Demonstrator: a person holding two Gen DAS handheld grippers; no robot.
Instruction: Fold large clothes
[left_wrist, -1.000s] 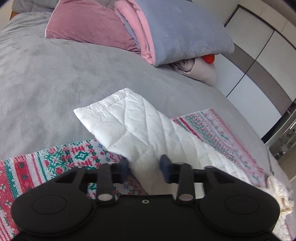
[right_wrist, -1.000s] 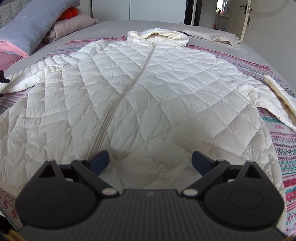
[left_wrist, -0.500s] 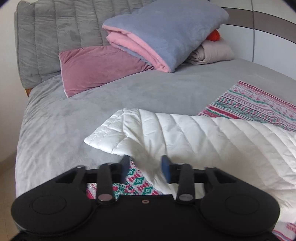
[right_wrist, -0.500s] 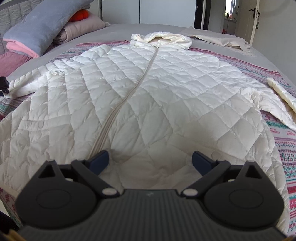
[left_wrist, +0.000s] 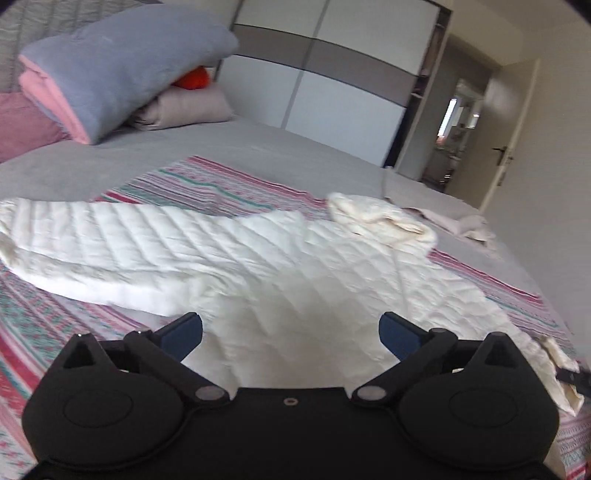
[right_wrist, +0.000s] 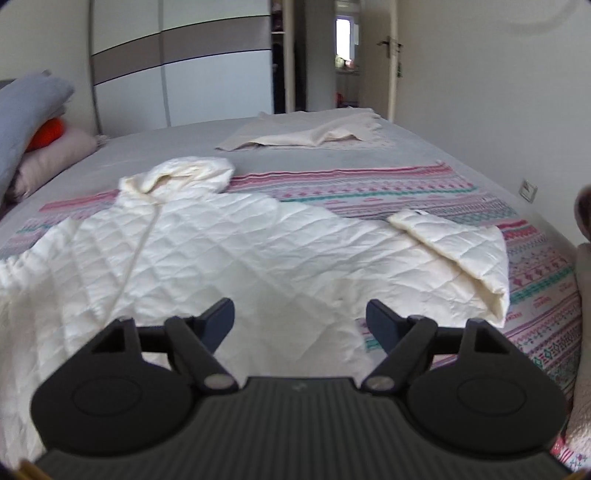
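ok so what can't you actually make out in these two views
- Coat hem: hidden behind the right gripper in the right wrist view and the left gripper in the left wrist view.
- Left sleeve cuff: cut off by the frame edge, left wrist view.
- Orange thing: mostly buried under the folded blanket.
- Room past the doorway: too small and bright.

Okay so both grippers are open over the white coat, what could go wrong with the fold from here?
The quilted coat looks puffy and slick, so a fold may spring back. The right sleeve is already doubled over, while the left sleeve lies stretched out, risking a lopsided fold. The hood could bunch underneath.
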